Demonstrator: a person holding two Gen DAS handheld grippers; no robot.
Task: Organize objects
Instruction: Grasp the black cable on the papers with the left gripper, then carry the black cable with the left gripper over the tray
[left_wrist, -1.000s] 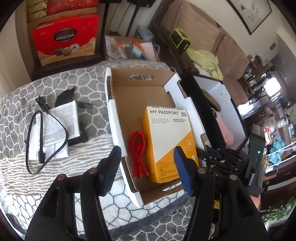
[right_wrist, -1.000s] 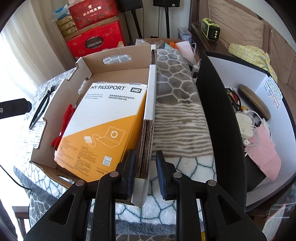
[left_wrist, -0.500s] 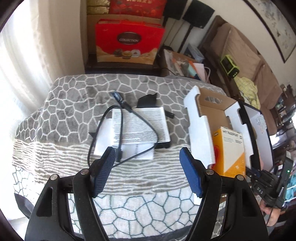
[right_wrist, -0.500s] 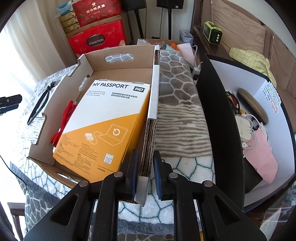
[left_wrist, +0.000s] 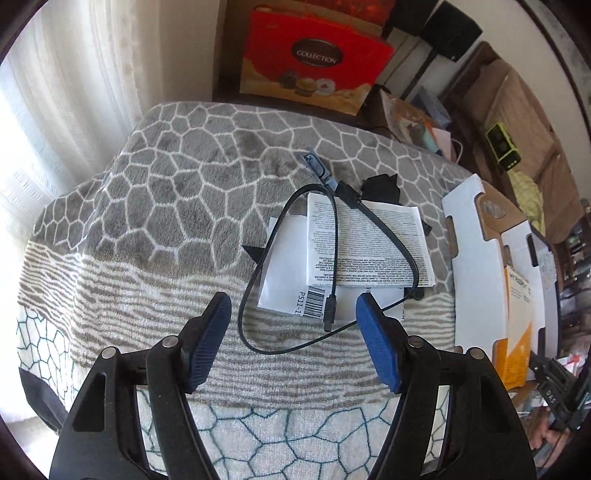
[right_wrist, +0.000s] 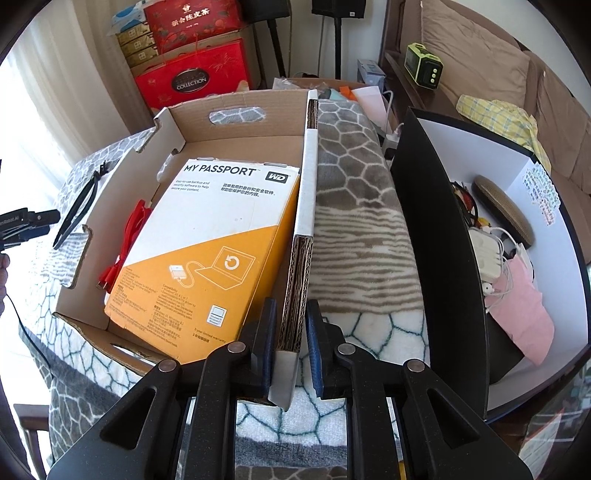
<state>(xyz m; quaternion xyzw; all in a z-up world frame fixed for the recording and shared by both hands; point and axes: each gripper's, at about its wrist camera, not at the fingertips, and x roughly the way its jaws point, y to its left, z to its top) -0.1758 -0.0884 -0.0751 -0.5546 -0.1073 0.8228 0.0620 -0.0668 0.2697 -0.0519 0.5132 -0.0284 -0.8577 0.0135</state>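
Left wrist view: the left gripper (left_wrist: 293, 321) stands with its jaws apart and nothing between the pads; the jaws have just been opening and then eased back slightly. The black cable (left_wrist: 332, 273) lies looped on the patterned blanket (left_wrist: 147, 206) at frame centre, one plug end just above the gap between the blue fingertips (left_wrist: 369, 317), the loop's lower curve passing between them. The cable crosses the printed leaflet (left_wrist: 373, 251) — both rest above the fingers. The cardboard box (left_wrist: 465, 258) stands at the right edge.

Right wrist view: the right gripper (right_wrist: 290, 332) is clamped on the cardboard box's right wall (right_wrist: 303, 236), one pad on each face, at lower centre. Inside the box, left of the fingers, lie the yellow-and-white hard drive package (right_wrist: 207, 258) and — further left — a red cable (right_wrist: 125, 243). A black-walled bin (right_wrist: 436, 236) stands at the right.
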